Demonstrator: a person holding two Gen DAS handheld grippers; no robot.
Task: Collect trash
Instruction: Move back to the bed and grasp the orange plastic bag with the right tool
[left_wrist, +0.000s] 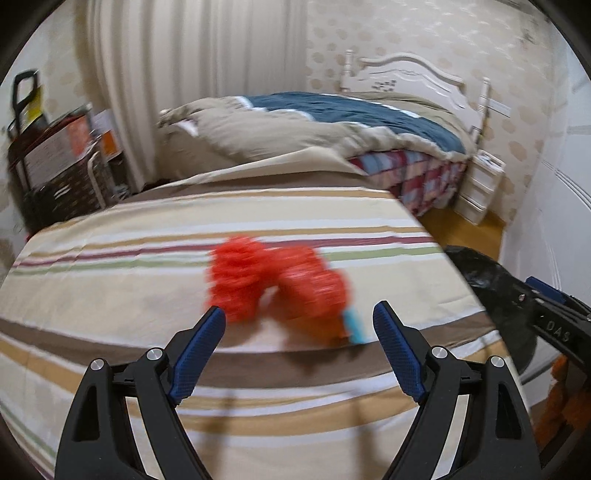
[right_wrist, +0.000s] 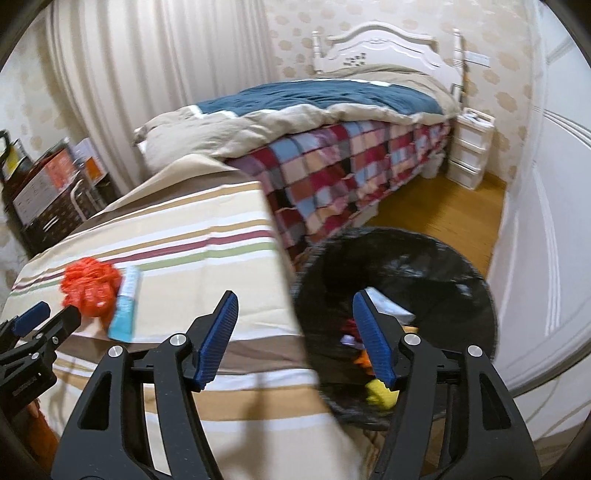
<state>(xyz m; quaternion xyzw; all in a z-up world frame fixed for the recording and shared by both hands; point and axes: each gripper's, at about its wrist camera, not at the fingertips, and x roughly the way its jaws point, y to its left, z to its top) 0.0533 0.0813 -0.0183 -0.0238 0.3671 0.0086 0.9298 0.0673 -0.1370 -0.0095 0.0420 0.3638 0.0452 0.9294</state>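
Note:
A crumpled orange net (left_wrist: 273, 288) lies on the striped sheet (left_wrist: 147, 236), with a light-blue packet (left_wrist: 352, 326) at its right side. My left gripper (left_wrist: 299, 310) is open just in front of them, its blue pads apart and touching neither. The right wrist view shows the same orange net (right_wrist: 90, 288) and blue packet (right_wrist: 125, 310) at the left. My right gripper (right_wrist: 295, 295) is open and holds nothing, straddling the sheet's edge and the black-bagged bin (right_wrist: 443, 254). Inside the bin lie a yellow scrap (right_wrist: 380, 393) and other bits.
Behind the striped surface stands a bed with a blue and beige duvet (right_wrist: 314, 99) and a checked blanket (right_wrist: 351, 166). A white drawer unit (right_wrist: 469, 147) sits by the headboard. A dark rack with boxes (left_wrist: 62, 162) is at the left. Wooden floor (right_wrist: 436, 210) runs beside the white wall.

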